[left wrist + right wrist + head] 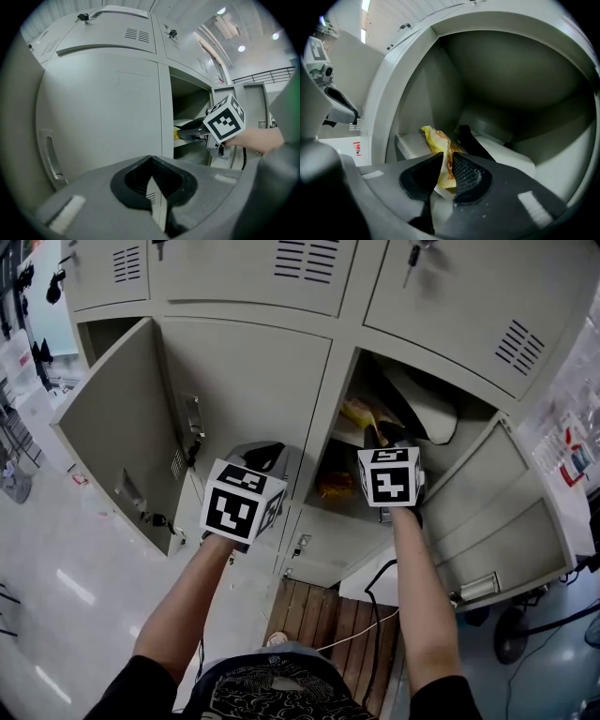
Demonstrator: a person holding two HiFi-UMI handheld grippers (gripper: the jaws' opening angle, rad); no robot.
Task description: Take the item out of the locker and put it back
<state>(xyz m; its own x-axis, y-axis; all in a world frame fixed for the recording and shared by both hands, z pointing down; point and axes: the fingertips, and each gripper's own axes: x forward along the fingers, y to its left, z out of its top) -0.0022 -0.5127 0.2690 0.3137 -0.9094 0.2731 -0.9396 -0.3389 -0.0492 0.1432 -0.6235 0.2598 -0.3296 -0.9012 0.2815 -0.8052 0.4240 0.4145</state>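
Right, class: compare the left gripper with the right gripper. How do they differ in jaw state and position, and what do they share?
The left gripper has its jaws shut together with nothing between them; the right gripper has its jaws closed on a yellow packet. The left gripper faces a closed locker door; the right gripper reaches into the open locker. Each carries a marker cube.

Overhead, round white ceiling lamps [241,48] glare at the left gripper view's upper right; the open grey metal locker compartment [506,79] lies in shadow, perhaps slightly soft. Both gripper views curve toward black corners.
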